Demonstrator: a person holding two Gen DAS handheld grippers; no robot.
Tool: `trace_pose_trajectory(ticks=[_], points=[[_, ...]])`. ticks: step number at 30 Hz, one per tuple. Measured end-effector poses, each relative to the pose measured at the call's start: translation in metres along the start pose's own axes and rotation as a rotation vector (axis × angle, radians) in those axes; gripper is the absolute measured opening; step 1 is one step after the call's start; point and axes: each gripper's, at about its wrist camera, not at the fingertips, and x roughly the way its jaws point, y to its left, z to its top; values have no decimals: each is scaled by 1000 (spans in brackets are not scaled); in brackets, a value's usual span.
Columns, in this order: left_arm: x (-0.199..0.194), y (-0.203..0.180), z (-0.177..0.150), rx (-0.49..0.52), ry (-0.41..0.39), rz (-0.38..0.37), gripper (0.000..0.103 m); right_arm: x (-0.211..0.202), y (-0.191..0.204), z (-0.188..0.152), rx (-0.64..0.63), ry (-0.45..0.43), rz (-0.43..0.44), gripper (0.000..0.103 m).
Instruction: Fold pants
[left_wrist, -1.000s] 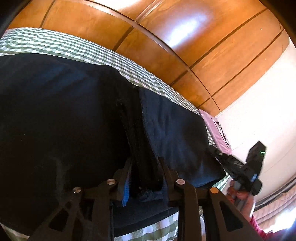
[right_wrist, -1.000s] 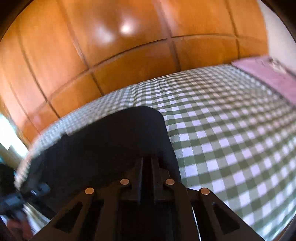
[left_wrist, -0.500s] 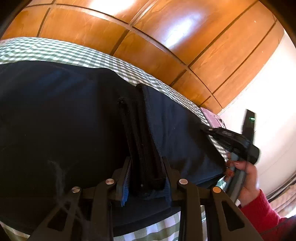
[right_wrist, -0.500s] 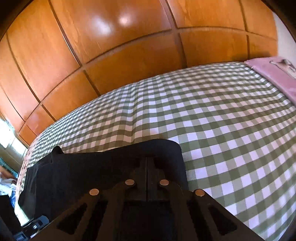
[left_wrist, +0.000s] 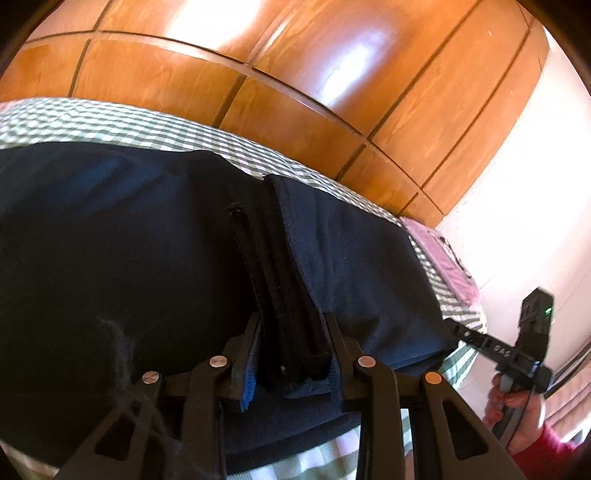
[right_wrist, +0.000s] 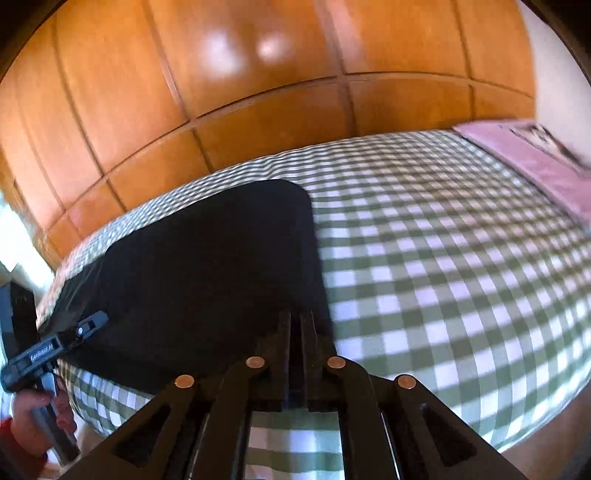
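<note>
The pants (left_wrist: 129, 258) lie dark and flat on the bed (right_wrist: 443, 258), which wears a green-and-white checked sheet. They cover the bed's near-left part, reaching to its near edge; in the right wrist view their far right corner is rounded and the sheet beyond it, toward the right, is bare.

The left gripper (left_wrist: 291, 354) clamps a thick stack of folded layers, the pants' dark ribbed band standing upright between its 2 fingers (left_wrist: 246, 369). The blue pad of one finger presses the fabric from the left and the other finger presses it from the right, so the fingers are partly apart and gripping the pants at the near edge of the bed.

The right gripper (right_wrist: 295, 332) points down at the pants' near right edge. Its 2 fingers are closed flat against each other; their tips sit at the fabric's edge, and I cannot tell whether any cloth is pinched between them.

In the left wrist view the right gripper shows at the bed's near right corner, held by a hand (left_wrist: 517, 410) in a red sleeve (left_wrist: 543, 454). A pink cloth (right_wrist: 524, 162) lies along the bed's right end. Glossy wooden panels (right_wrist: 258, 74) stand behind the far edge.
</note>
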Motion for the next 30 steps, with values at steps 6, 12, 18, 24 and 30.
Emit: trace_pose_trajectory(ticks=[6,12,18,24,30], points=[[-37,-1,4,-59,-17,77,56,0,-42,-6,225,-1,4,42],[-99,38,4,-236,-146,158,60,-28,-14,8,114,-109,-58,41],[-149,89,-13,-521,-278,232,60,0,86,23,-106,-57,176,41],[-181,111,-28,-646,-342,298,60,54,166,21,-247,45,284,41],[-196,134,-48,-791,-382,341,60,101,196,9,-331,141,283,41]])
